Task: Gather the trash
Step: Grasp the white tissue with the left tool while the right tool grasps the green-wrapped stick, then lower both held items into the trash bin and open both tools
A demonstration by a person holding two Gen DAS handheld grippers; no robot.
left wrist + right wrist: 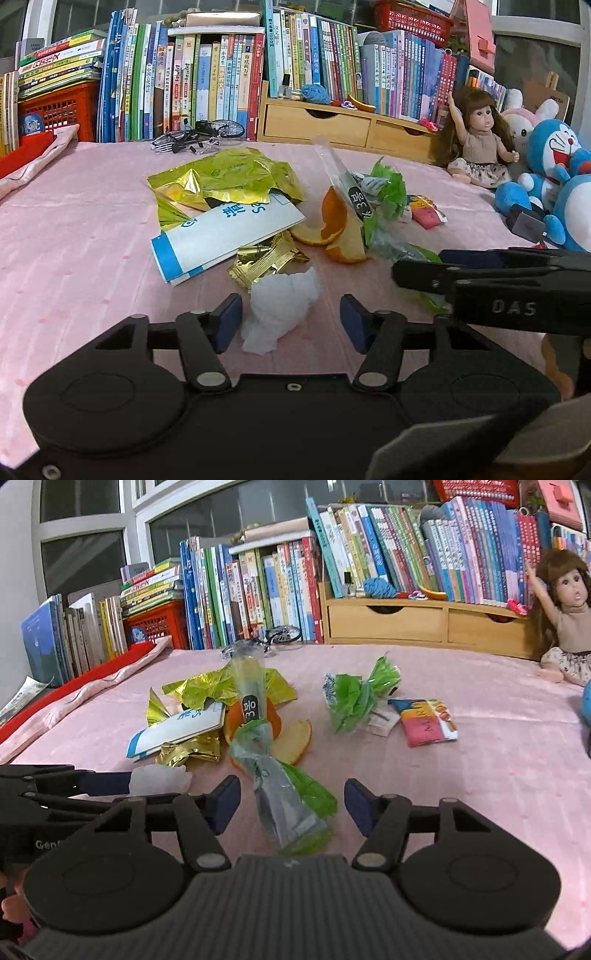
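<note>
A heap of trash lies on the pink tablecloth [74, 229]. A crumpled white tissue [280, 306] sits between the pads of my left gripper [291, 319]; it almost touches the left pad and stands apart from the right one. In the right wrist view a twisted clear and green wrapper [295, 812] lies between the pads of my right gripper [291, 805], with gaps on both sides. Behind lie a gold wrapper [266, 262], a white and blue packet [221, 229], a yellow-green foil bag [221, 177], orange peel [332, 229], a green wrapper [354, 698] and a colourful packet [428, 723].
Rows of books [221, 74] and a wooden drawer shelf [317, 122] line the back edge. A doll [476, 136] and blue plush toys [554, 177] sit at the right. A small model bicycle [199, 136] stands near the books; a folded red and pink cloth [29, 158] lies at the left.
</note>
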